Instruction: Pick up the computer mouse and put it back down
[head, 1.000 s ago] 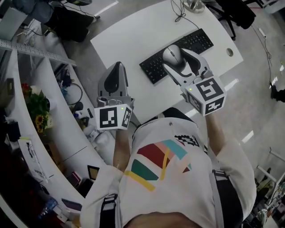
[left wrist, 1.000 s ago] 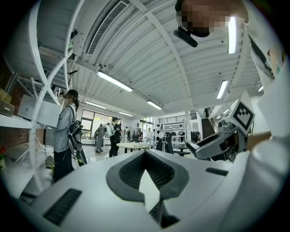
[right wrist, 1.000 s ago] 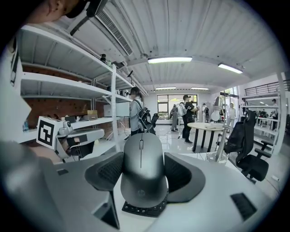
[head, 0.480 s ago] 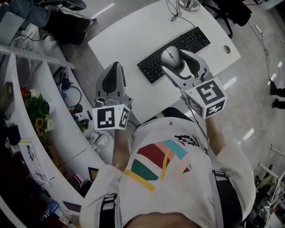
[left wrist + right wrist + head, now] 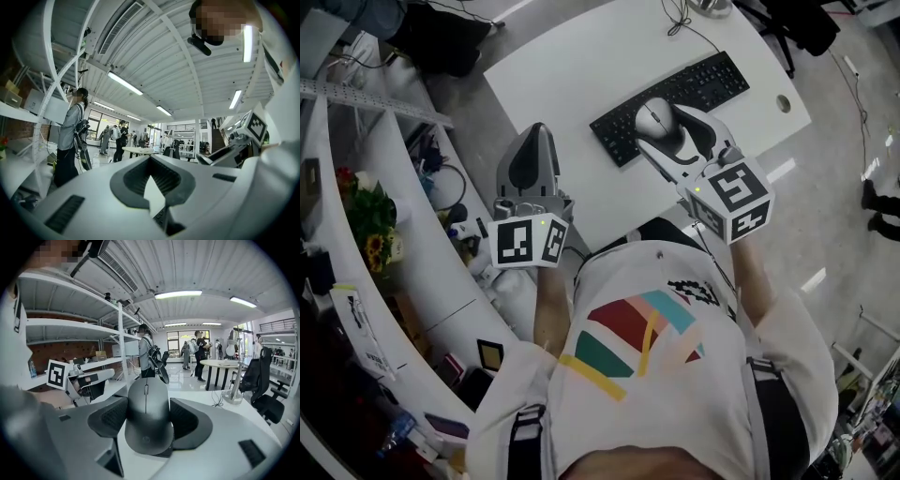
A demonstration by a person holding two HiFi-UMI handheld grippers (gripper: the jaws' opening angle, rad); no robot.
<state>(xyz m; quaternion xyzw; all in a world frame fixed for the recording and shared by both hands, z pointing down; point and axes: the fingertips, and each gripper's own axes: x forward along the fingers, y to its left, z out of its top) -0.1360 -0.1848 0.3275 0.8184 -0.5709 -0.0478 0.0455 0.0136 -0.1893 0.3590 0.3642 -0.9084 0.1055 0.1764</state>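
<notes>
A dark grey computer mouse [image 5: 652,116] sits between the jaws of my right gripper [image 5: 667,131], which is shut on it. In the head view it lies over the near edge of the black keyboard [image 5: 694,86]; its height above the keys I cannot tell. In the right gripper view both ribbed pads [image 5: 111,417] press the flanks of the mouse [image 5: 147,416]. My left gripper [image 5: 534,142] is shut with nothing in it, at the left edge of the white desk [image 5: 572,66]. The left gripper view shows that gripper [image 5: 151,180] with its pads together.
A cable [image 5: 680,26] runs across the far end of the desk, and a round cable hole [image 5: 784,103] is at its right corner. White shelving [image 5: 389,187] with flowers [image 5: 373,246] stands on the left. People and tables show far off in both gripper views.
Hardly anything. The right gripper keeps its hold on the mouse over the keyboard. Both grippers have drifted slightly in the view.
</notes>
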